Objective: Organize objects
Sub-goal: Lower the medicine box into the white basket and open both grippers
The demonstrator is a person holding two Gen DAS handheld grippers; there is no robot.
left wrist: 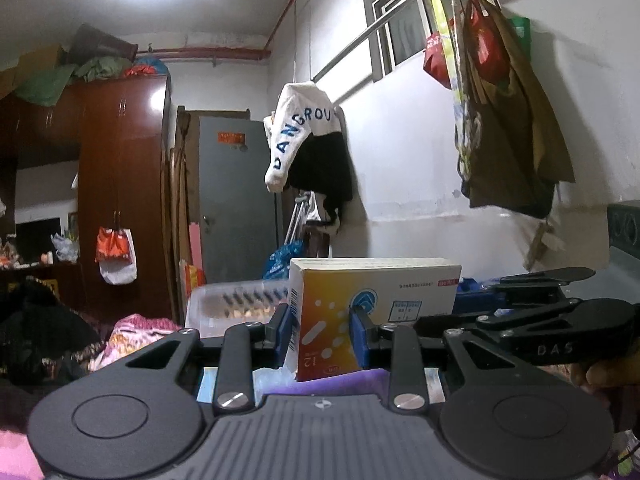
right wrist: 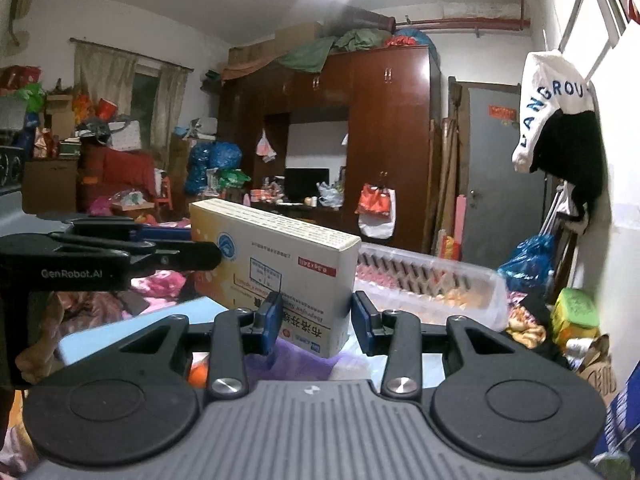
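Note:
A white and orange medicine box (left wrist: 360, 312) stands on edge between both grippers. My left gripper (left wrist: 319, 336) is shut on one end of it, its blue pads pressed on both faces. My right gripper (right wrist: 316, 322) holds the other end of the same box (right wrist: 280, 264); its left pad touches the box, its right pad sits close beside the box edge. The right gripper also shows in the left wrist view (left wrist: 532, 312), the left gripper in the right wrist view (right wrist: 120, 248). A clear plastic tray of small items (right wrist: 432, 280) lies just behind the box, also seen in the left wrist view (left wrist: 236, 304).
A purple cloth (right wrist: 296, 360) lies under the box. A pink patterned blanket (left wrist: 136, 332) covers the bed at left. A green jar (right wrist: 576, 312) and blue bag (right wrist: 528, 256) stand at right by the wall. Wardrobe (right wrist: 388, 140) and grey door (left wrist: 236, 200) stand far behind.

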